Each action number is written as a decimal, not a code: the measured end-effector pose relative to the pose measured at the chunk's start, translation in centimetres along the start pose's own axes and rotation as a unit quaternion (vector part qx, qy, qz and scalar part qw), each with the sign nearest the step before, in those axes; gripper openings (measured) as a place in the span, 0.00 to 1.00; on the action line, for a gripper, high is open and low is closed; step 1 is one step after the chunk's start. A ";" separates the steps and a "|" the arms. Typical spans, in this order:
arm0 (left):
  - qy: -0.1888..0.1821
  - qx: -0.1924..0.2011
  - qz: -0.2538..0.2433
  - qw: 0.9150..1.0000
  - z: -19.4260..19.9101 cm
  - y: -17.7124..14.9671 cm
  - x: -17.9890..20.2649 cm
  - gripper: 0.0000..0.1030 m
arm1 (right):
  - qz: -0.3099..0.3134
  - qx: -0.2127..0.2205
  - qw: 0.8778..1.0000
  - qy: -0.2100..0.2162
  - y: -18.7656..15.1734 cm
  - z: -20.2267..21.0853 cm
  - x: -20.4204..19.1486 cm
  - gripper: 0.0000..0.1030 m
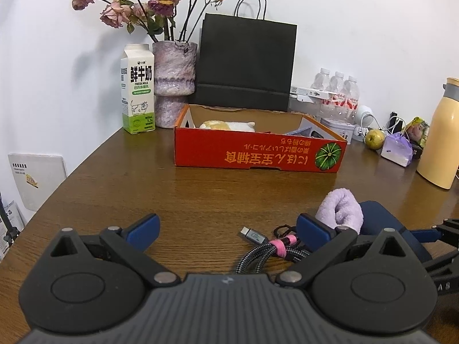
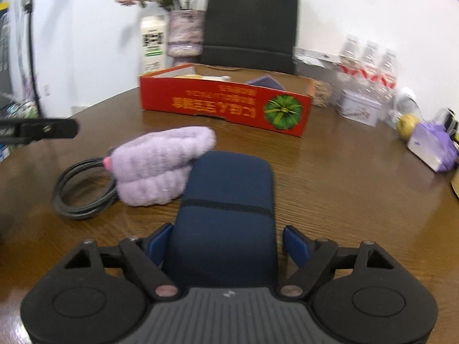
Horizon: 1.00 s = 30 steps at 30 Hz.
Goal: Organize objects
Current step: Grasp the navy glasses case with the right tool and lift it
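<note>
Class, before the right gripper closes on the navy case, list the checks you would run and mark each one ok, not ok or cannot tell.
1. Navy case lies between the right gripper fingers: ok.
2. Right jaws open: ok.
3. Lilac towel clear of the case: not ok, it touches.
4. Left gripper open, holding nothing: ok.
5. Red box has room: cannot tell.
6. Cable clear of the case: ok.

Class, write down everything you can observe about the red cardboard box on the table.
The red cardboard box is a shallow, open-topped tray with plain brown inner walls. Its long front side carries orange lettering printed upside down and a green pumpkin picture at its right end. It sits flat on the wooden table, in front of the black paper bag. Inside lie a pale plush item and something purple. Neither tongs touch it.
</note>
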<state>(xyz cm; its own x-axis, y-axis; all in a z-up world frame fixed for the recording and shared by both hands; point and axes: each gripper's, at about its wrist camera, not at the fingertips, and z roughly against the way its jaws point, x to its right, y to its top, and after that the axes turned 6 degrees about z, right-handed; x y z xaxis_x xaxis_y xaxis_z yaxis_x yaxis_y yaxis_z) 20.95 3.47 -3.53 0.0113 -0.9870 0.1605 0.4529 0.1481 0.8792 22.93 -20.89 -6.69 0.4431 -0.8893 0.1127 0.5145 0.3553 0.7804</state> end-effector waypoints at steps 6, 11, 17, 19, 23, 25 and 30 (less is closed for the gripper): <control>-0.005 -0.020 -0.008 1.000 -0.7 -0.3 0.3 1.00 | -0.024 -0.006 1.000 0.001 0.4 -0.8 0.1 0.88; -0.006 -0.037 -0.018 0.999 -1.3 -0.7 0.5 1.00 | -0.037 -0.013 0.999 -0.004 0.7 -1.6 0.4 0.85; 0.001 -0.052 -0.019 0.998 -2.0 -1.1 0.6 1.00 | -0.043 0.014 0.999 -0.031 0.6 -0.7 0.3 0.64; 0.006 -0.057 -0.021 0.998 -2.2 -1.2 0.7 1.00 | -0.042 0.029 0.998 -0.030 0.6 -0.3 0.3 0.63; 0.010 -0.072 -0.016 0.997 -2.2 -1.0 0.8 1.00 | -0.039 0.057 0.997 -0.035 0.4 0.7 0.3 0.63; 0.002 -0.086 -0.010 0.996 -2.1 -0.9 1.0 1.00 | -0.036 0.070 0.996 -0.039 0.4 1.1 0.2 0.63; -0.023 -0.142 -0.016 0.989 -2.5 -0.5 2.1 1.00 | -0.025 0.092 0.995 -0.043 0.3 1.9 -0.3 0.63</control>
<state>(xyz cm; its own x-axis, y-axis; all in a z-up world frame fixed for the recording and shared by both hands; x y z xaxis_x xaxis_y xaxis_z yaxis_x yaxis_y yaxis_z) 22.98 1.14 -4.77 -0.0455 -0.9860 0.1601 0.6845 0.0860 0.7240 21.55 -21.09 -5.30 0.3526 -0.9284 0.1169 0.3876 0.2586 0.8848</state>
